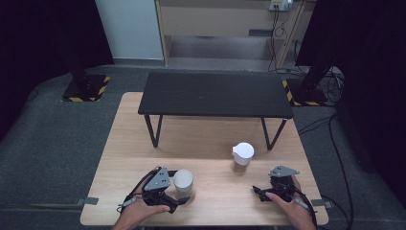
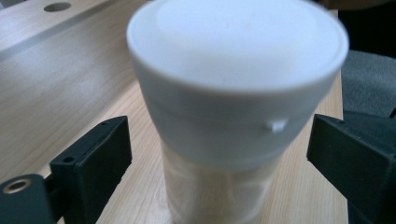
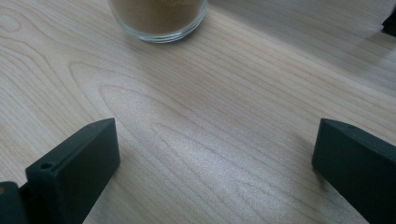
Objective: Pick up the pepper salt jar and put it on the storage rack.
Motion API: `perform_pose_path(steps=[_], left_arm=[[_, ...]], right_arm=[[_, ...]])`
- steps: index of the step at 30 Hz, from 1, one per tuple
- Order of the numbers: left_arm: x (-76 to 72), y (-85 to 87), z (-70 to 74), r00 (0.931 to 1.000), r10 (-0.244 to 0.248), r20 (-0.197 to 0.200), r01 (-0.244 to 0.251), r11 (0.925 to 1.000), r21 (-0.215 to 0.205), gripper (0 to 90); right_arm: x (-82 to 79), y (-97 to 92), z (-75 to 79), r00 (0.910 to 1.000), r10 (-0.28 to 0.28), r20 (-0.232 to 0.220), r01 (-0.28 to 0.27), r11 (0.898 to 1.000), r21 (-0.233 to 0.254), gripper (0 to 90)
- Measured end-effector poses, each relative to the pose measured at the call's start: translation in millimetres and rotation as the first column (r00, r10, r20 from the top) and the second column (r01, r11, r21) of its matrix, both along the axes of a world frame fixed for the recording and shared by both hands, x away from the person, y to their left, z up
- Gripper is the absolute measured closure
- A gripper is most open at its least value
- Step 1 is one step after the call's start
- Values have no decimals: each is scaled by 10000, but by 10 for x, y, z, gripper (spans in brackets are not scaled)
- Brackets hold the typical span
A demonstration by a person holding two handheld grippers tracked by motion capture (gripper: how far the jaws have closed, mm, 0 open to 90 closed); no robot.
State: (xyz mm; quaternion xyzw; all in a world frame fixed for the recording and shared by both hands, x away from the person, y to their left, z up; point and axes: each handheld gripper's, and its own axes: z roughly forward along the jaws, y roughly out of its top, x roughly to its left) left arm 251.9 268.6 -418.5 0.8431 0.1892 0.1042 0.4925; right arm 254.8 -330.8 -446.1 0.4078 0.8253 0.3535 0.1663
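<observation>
Near edge, left side: jar with a white lid stands upright on the table, between my left gripper's jaws.
Jar build: clear wall below, broad white lid above; I judge it rigid, smooth and likely to slip under hard pads. Whether glass or plastic I cannot tell, so I treat it as breakable.
Weight: contents look pale and hazy through the wall; I guess light to moderate.
Where to grip: on the clear body just under the lid's skirt, so the wider lid acts as a stop; a hold on the lid alone might pull it loose.
Left jaws: parted, one each side of the jar, with a gap showing on both sides in the left gripper view; no pad presses yet.
Left hand pose: forearm comes in low from the near edge, gripper about level, aimed across at the jar.
Right gripper: jaws wide apart over bare wood, holding nothing.
Right hand pose: low near the table's right corner, pointing leftward.
Second jar: white lid, brown fill, farther back, well apart from both grippers.
</observation>
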Motion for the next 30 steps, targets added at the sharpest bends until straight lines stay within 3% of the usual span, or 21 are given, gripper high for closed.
perform_pose_path(steps=[5,10,16,22,30], left_arm=[[-7,-30,-18,9999,110,8,-110,9999,-128,111],[16,6,-48,9997,168,-195,-180,9980,-607,191],[34,-5,-50,9994,154,-295,-169,9984,-535,320],[10,-24,-23,9997,194,-164,-201,9990,-412,336],[6,-5,3,9999,20,-123,-28,9981,-616,340]], right_arm=[[0,0,0,10000,0,0,0,10000,-1,16],[0,0,0,10000,-2,-2,2,10000,0,16],[-2,1,0,10000,-8,-1,8,10000,0,16],[-3,2,0,10000,-20,-5,20,10000,3,16],[-3,2,0,10000,-20,-4,20,10000,5,16]])
